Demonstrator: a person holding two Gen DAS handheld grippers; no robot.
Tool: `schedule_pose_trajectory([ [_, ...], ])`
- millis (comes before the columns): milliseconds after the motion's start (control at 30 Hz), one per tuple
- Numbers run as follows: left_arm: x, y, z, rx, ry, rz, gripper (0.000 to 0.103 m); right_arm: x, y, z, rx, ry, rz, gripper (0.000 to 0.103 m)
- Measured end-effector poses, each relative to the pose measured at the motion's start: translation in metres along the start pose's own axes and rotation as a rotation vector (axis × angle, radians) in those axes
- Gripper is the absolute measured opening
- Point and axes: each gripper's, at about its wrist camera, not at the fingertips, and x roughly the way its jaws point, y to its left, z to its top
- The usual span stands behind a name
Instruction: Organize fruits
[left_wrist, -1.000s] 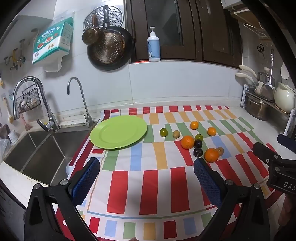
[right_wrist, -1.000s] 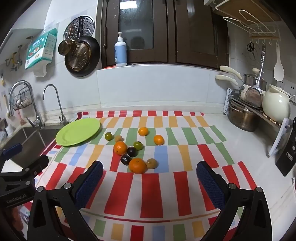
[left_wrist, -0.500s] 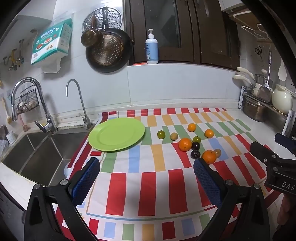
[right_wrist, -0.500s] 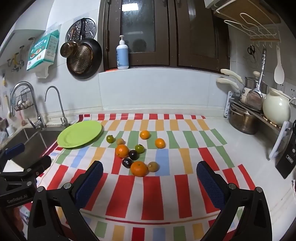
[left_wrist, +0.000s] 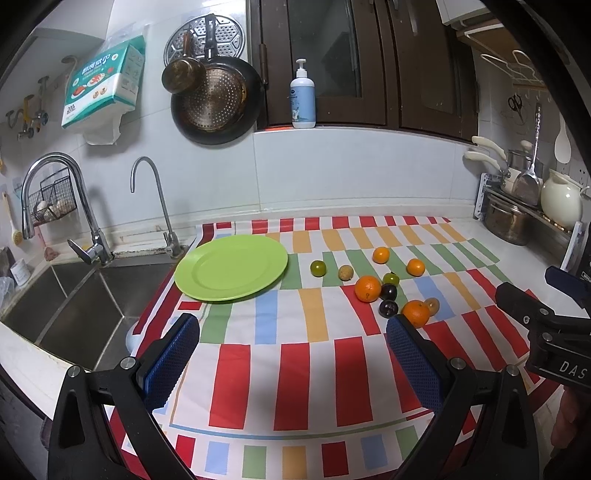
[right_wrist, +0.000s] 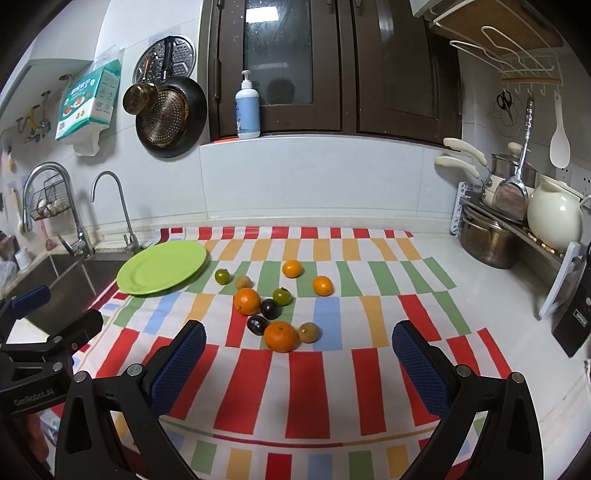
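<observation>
Left gripper (left_wrist: 291, 354) and right gripper (right_wrist: 299, 354) were both spread, empty. On the striped cloth (right_wrist: 325, 373) beside one green plate (right_wrist: 162, 266) lay four oranges (right_wrist: 281, 336), two green fruits (right_wrist: 282, 296), two dark plums (right_wrist: 269, 308), two brown fruits (right_wrist: 308, 332).

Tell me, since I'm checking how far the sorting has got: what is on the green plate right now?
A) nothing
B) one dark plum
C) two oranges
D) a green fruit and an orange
A: the green plate shows only its bare surface, while all the fruits, such as the nearest orange, lie on the striped cloth to its right.
</observation>
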Motion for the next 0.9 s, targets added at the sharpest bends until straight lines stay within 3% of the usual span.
schedule_pose_trajectory([
  [900, 0.0023, -0.0024, 0.0054, 0.007, -0.024, -0.019, 0.103, 0.0024, 0.0019, 0.0081, -0.004, -0.011, 0.015, 0.102],
])
